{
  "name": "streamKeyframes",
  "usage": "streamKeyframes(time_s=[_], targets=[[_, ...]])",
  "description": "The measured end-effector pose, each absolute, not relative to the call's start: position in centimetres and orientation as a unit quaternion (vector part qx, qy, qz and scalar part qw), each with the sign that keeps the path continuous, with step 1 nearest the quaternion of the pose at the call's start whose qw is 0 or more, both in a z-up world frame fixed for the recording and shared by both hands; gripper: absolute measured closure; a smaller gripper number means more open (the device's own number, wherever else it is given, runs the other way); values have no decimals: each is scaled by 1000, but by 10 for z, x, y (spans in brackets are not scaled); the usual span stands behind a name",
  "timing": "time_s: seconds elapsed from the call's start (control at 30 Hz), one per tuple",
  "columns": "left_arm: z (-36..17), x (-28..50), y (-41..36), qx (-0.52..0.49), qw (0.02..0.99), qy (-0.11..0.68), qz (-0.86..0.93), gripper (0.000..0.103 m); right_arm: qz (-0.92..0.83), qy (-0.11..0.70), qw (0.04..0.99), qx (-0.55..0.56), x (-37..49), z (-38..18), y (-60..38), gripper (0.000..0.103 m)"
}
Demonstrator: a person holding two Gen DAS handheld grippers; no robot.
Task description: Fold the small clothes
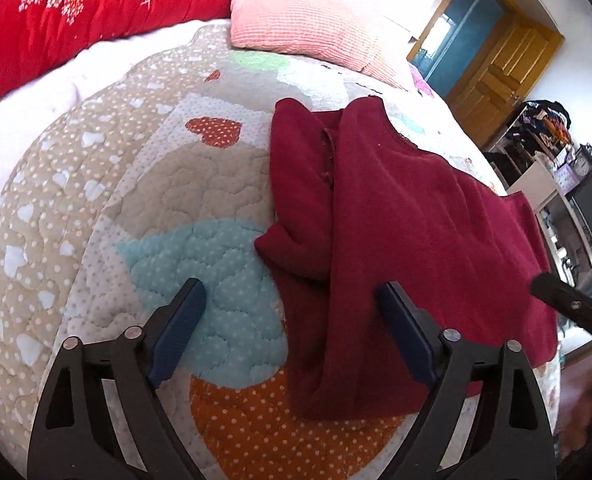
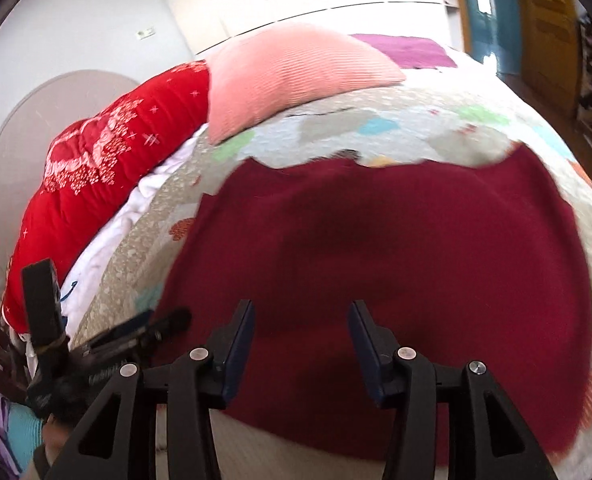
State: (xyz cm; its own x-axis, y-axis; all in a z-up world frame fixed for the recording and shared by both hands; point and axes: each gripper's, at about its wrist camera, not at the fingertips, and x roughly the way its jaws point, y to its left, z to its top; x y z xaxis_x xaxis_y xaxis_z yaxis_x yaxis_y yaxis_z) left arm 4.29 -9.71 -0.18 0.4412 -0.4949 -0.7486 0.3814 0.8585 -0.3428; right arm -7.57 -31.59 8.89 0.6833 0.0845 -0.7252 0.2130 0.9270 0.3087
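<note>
Left gripper: jaws spread wide and holding nothing; black frame with dark blue ribbed pads; its left finger sits over the quilt, its right finger over the garment's near part.
Right gripper: jaws apart, nothing between them; it hangs over the near middle of the garment; the view is blurred.
Other gripper in view: the tip of the right one shows at the right edge of the left wrist view, beside the garment's right side; the left one shows at the lower left of the right wrist view.
Garment: dark red fleecy top, lying flat on the quilt, near the bed's near edge; left side folded inward, leaving a thick rolled ridge down its left half.
Quilt: stitched patchwork, beige with white dots, with heart patches in blue, orange and red.
Pillow: pink, ribbed, at the far end of the bed.
Duvet: bright red with white pattern, bunched at far left.
Door: brown wood, far right.
Shelves: cluttered, right of the bed.
</note>
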Motion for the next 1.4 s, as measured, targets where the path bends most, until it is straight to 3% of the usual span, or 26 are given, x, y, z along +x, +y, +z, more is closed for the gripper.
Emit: streamKeyframes(time_s=[0.83, 1.1, 1.4], targets=[[-4, 43, -92, -79, 846, 454, -270, 9, -52, 389, 900, 190, -123, 115, -336, 55], [-3, 44, -93, -80, 843, 458, -269, 9, -58, 407, 889, 204, -108, 107, -335, 55], [0, 40, -89, -92, 836, 471, -265, 9, -36, 421, 883, 207, -65, 103, -321, 47]])
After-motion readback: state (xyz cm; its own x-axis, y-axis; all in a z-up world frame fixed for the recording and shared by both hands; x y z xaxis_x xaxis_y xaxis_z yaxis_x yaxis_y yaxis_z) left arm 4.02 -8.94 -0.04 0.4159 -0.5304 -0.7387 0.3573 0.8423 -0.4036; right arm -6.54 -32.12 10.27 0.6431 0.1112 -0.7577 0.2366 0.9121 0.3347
